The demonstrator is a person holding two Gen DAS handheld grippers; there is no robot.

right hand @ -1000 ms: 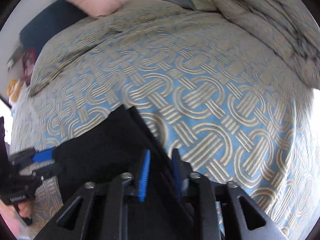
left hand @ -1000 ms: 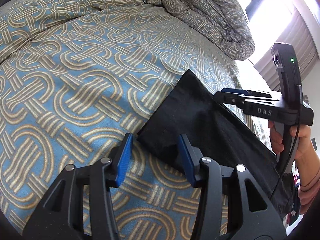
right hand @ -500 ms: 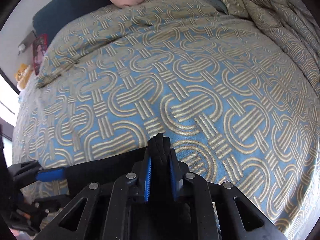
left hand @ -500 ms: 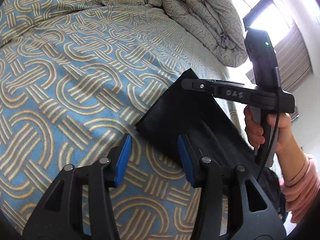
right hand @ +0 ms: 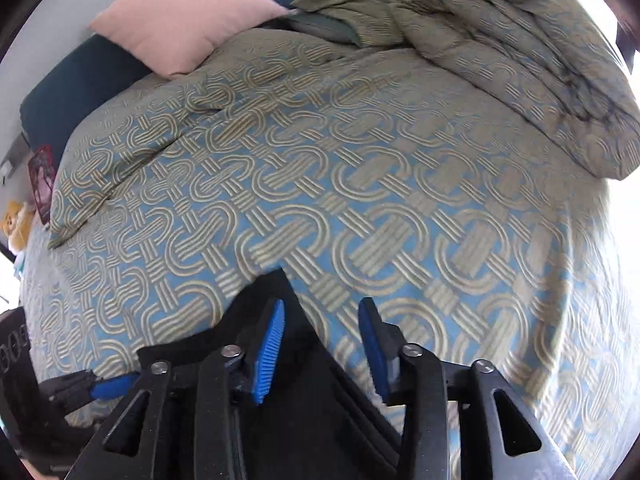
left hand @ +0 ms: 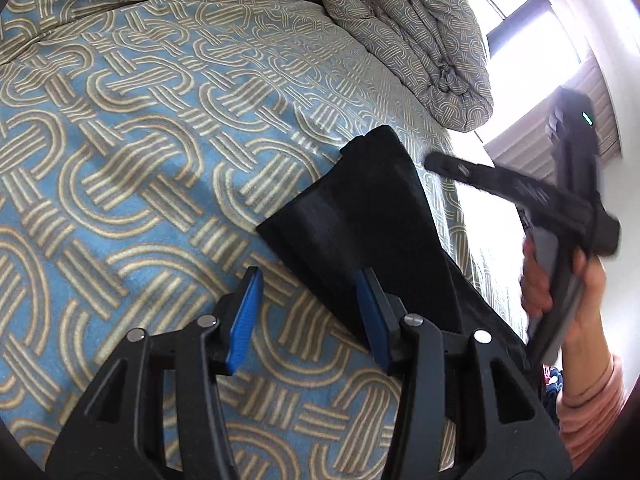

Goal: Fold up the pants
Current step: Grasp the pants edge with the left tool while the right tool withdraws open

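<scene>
Black pants on the patterned bed, both grippers over them.

Left wrist view: the left gripper (left hand: 306, 312) hangs with jaws apart and nothing pinched — the folded pants (left hand: 360, 216) lie on the bedspread (left hand: 140, 160), their edge under the right-hand finger; a hand (left hand: 560, 284) holds the right gripper beyond. Right wrist view: the right gripper (right hand: 322, 344) is opening, its pads clear of the pants (right hand: 296, 412) — a pink pillow (right hand: 188, 16) sits at the headboard.

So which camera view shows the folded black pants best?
The left wrist view: the folded black pants lie in plain sight on the blue patterned bedspread, their end and both side edges visible. The right wrist view shows only one corner; that gripper's fingers hide the rest.
</scene>
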